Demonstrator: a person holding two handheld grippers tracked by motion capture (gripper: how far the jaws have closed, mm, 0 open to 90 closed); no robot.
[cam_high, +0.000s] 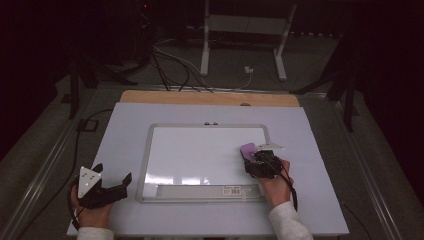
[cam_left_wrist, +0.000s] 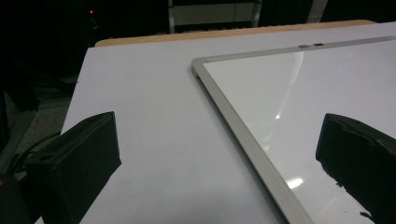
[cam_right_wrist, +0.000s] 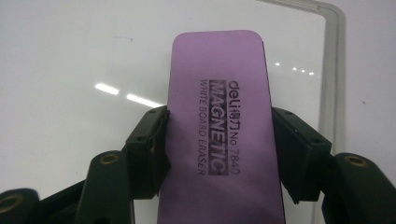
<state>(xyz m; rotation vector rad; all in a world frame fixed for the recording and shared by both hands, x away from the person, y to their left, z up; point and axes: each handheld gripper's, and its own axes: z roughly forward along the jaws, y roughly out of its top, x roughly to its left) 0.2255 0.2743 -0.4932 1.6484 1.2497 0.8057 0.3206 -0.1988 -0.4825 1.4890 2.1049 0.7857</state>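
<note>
Purple eraser (cam_right_wrist: 219, 135) clamped between right tongs (cam_right_wrist: 219, 154)

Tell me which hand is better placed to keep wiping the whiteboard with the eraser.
Right: the right gripper already clamps the purple eraser over the whiteboard. The left gripper sits open and empty beside its frame.
</note>
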